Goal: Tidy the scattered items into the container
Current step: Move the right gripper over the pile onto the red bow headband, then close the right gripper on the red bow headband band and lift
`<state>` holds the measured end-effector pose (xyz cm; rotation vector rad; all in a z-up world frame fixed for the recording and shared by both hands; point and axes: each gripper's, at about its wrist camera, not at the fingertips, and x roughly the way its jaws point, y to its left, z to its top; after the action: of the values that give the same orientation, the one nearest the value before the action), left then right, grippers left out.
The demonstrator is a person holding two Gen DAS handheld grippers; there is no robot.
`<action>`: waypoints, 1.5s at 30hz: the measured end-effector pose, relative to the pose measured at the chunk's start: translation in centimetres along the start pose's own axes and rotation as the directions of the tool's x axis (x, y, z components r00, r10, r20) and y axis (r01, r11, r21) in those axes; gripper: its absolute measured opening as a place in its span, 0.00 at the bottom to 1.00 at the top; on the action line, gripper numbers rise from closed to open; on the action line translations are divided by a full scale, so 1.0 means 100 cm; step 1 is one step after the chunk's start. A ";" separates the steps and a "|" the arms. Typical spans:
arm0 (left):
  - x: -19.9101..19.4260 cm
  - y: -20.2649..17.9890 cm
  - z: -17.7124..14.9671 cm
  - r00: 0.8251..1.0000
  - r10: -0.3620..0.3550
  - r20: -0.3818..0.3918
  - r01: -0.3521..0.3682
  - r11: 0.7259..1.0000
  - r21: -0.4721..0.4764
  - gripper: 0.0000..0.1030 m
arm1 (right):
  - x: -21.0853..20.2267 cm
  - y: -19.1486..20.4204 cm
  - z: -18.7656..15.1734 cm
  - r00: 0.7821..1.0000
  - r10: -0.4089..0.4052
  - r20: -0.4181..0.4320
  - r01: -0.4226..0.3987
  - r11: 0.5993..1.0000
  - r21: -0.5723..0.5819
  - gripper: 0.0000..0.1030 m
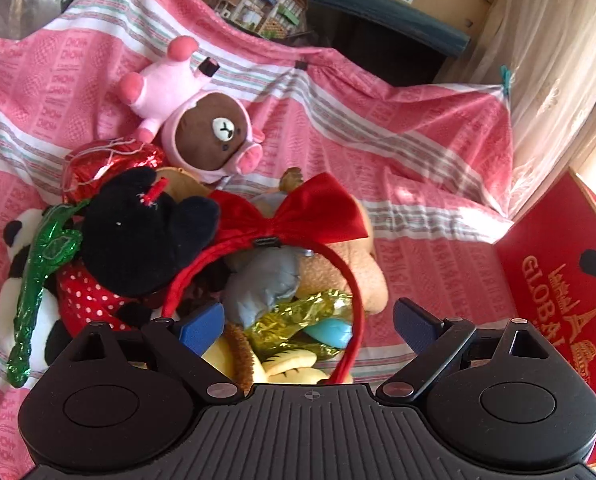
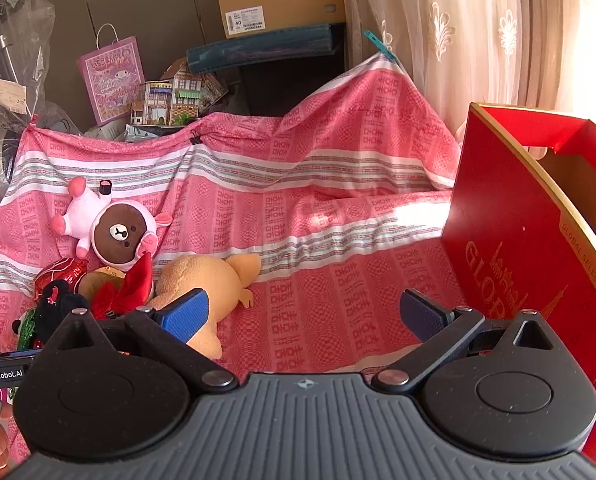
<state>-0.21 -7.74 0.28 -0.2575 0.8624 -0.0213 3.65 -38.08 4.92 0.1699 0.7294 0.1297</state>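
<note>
A: Toys lie heaped on the pink striped cloth (image 2: 338,216), toward its left side: a black mouse plush (image 1: 137,236), a red bow headband (image 1: 298,216), a tan plush (image 2: 205,276), gold foil (image 1: 298,316) and a green foil stem (image 1: 37,280)

B: And the container?

A: The red box (image 2: 510,240) stands open at the cloth's right edge, well apart from the heap

B: How are the grippers?

A: The left gripper (image 1: 308,322) is spread wide right over the pile, the headband's band arcing between its blue pads, nothing pinched. The right gripper (image 2: 304,312) is wide too and carries nothing, its left pad in front of the tan plush

B: Anything apart from the heap?

A: A brown bear in a pink pig suit (image 1: 201,120) lies just behind it, toward the cloth's far edge
</note>
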 end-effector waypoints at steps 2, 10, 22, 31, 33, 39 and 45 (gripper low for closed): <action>0.004 0.012 0.000 1.000 0.014 -0.017 -0.014 1.000 -0.013 0.91 | 0.010 0.005 -0.004 1.000 0.007 -0.024 -0.007 1.000 0.007 0.98; 0.014 0.049 0.010 0.993 0.109 -0.038 -0.108 0.994 0.031 0.89 | 0.045 0.047 -0.010 0.993 0.079 -0.091 -0.080 0.997 -0.008 0.98; 0.031 0.082 0.024 0.988 0.129 -0.083 -0.122 0.989 0.085 0.88 | 0.092 0.141 -0.026 0.958 0.219 -0.185 -0.255 0.947 -0.198 0.78; 0.047 0.086 0.014 0.986 0.096 -0.137 -0.085 0.993 0.081 0.85 | 0.122 0.160 -0.036 0.946 0.192 -0.260 -0.257 0.935 -0.244 0.48; 0.051 0.086 0.014 0.986 0.088 -0.144 -0.078 0.994 0.077 0.85 | 0.129 0.163 -0.039 0.944 0.189 -0.270 -0.261 0.930 -0.261 0.35; 0.059 0.083 0.016 0.984 0.082 -0.158 -0.071 0.995 0.073 0.85 | 0.131 0.148 -0.043 0.953 0.147 -0.266 -0.216 0.943 -0.254 0.07; 0.066 0.070 0.015 0.983 0.063 -0.174 -0.046 0.994 0.102 0.82 | 0.127 0.128 -0.044 0.953 0.131 -0.275 -0.191 0.959 -0.207 0.07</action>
<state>4.64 -1.45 -5.41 -0.1414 1.0423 -0.0355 9.32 -22.84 -4.03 -0.0119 0.9540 0.3986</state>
